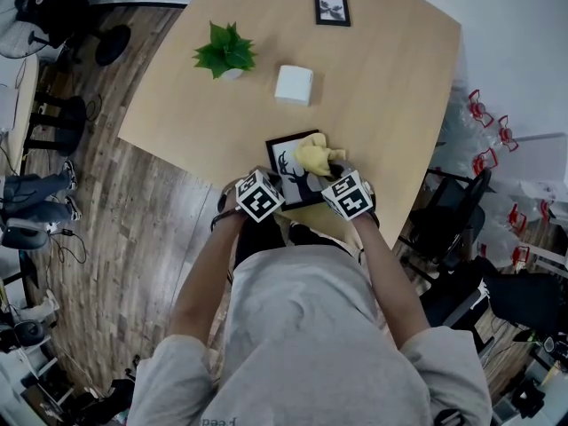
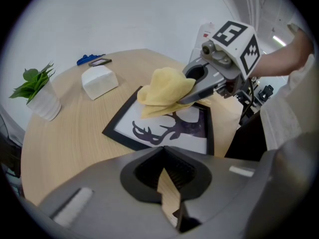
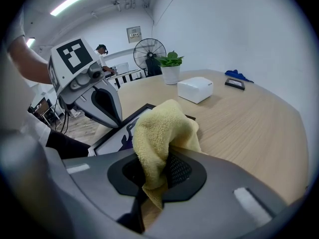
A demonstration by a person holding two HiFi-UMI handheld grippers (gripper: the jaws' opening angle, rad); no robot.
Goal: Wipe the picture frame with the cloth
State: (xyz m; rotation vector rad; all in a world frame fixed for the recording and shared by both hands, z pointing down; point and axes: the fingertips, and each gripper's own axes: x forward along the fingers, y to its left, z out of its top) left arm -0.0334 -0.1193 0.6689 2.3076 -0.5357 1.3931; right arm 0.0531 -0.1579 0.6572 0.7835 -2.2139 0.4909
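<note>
Table point(image 3: 249, 118); only its own view shows right gripper point(image 3: 152, 180) clamping cloth point(image 3: 162, 128) over frame point(image 3: 112, 136)

Table point(image 1: 390, 78) holds picture frame point(image 1: 284, 161), small frame point(image 1: 332, 9), plant point(image 1: 225, 51), white box point(image 1: 294, 84).

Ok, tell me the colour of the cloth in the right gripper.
Pale yellow. The cloth shows best in the right gripper view, pinched between the jaws there.

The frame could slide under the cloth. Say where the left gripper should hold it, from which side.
Probably the picture frame at its bare near-left border, approached low from the person's side by the left gripper. It lies flat, and the cloth in the right gripper covers its far-right part.
</note>
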